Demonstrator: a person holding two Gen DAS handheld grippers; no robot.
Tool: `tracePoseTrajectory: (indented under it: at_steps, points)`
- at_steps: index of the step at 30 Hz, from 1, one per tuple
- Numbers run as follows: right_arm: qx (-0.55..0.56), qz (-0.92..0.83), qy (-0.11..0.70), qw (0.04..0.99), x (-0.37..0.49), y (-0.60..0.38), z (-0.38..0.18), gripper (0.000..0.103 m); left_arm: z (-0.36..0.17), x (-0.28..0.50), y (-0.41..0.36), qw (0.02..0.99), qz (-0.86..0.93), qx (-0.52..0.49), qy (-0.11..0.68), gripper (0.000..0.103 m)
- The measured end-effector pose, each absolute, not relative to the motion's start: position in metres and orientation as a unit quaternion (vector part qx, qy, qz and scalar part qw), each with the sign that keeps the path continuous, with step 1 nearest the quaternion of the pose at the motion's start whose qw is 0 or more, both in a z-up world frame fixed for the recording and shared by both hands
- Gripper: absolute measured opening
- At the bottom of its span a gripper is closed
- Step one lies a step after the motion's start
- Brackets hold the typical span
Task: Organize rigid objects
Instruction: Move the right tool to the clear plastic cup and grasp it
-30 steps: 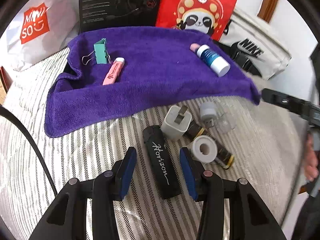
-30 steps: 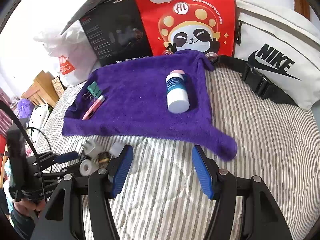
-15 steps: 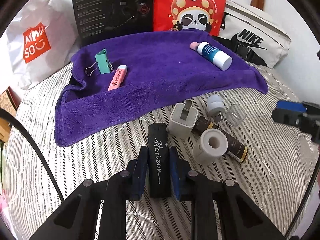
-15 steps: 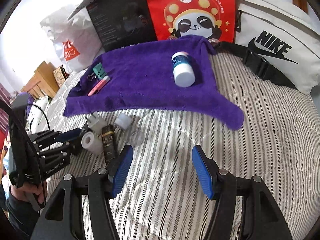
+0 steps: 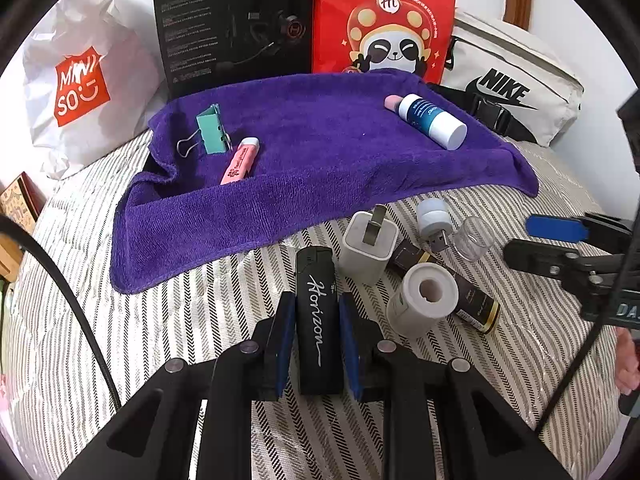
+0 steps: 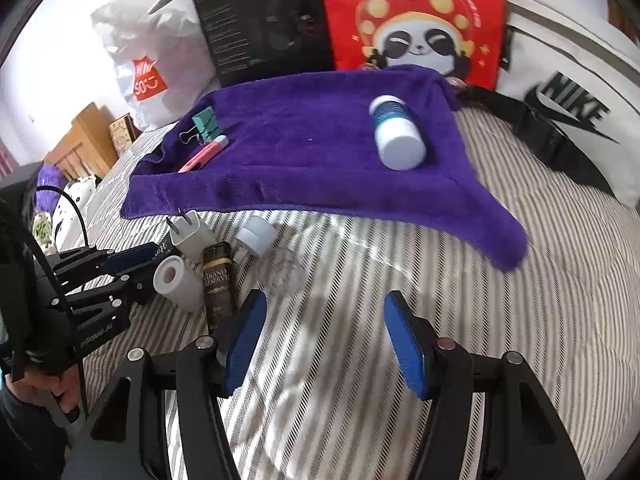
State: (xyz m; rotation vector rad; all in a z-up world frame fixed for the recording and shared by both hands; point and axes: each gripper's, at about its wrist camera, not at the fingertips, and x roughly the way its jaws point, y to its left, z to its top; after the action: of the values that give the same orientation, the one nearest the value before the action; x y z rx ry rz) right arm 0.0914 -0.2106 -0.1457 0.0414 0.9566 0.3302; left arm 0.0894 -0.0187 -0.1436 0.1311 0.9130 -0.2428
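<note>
Left hand-held gripper [image 5: 316, 344] clamps lighter [image 5: 318, 320] on striped bedcover [image 5: 160, 332].

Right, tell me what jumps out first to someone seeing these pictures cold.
The purple towel spread across the striped bed, carrying a teal binder clip, a pink eraser and a blue-and-white bottle. Then the left gripper, jaws shut on a black lighter just below the towel, next to a cluster of small items. Behind stands a red panda bag.
</note>
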Motion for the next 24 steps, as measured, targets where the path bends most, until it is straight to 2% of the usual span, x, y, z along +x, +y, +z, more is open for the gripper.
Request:
tracePoseTrajectory:
  at_steps: [10,24]
  points:
    - [-0.038,0.175,0.428,0.886,0.1,-0.185,-0.16,0.053,-0.144,0.084,-0.018,0.894,-0.116,0.059,0.428,0.022]
    - [-0.061,0.169,0.428,0.886,0.101,-0.177,-0.162,0.062,-0.144,0.084,-0.017,0.894,-0.116,0.056,0.428,0.022]
